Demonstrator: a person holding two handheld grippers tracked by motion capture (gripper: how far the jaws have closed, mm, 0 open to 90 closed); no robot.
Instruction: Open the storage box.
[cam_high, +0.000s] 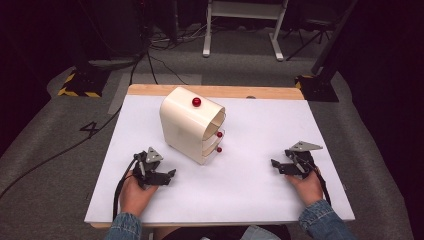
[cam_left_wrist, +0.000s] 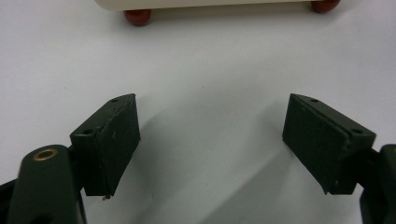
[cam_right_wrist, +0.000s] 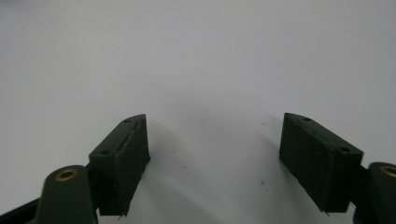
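Observation:
A cream, round-topped small drawer cabinet (cam_high: 189, 125) stands on the white table (cam_high: 260, 130), left of its middle. It carries a red knob (cam_high: 196, 102) on top and two smaller red knobs (cam_high: 219, 135) on its drawer fronts. In the left gripper view its cream bottom edge (cam_left_wrist: 205, 3) and a red foot (cam_left_wrist: 137, 17) lie just ahead. My left gripper (cam_high: 167, 175) rests open on the table in front of the cabinet, nothing between its fingers. My right gripper (cam_high: 278, 165) rests open on the table at the right, jaws wide over bare white surface.
The table has a wooden strip (cam_high: 215, 90) along its far edge. Grey carpet surrounds it, with cables (cam_high: 60, 150) on the floor at left, a black-and-yellow stand base (cam_high: 80, 85) and white desk legs (cam_high: 242, 30) behind.

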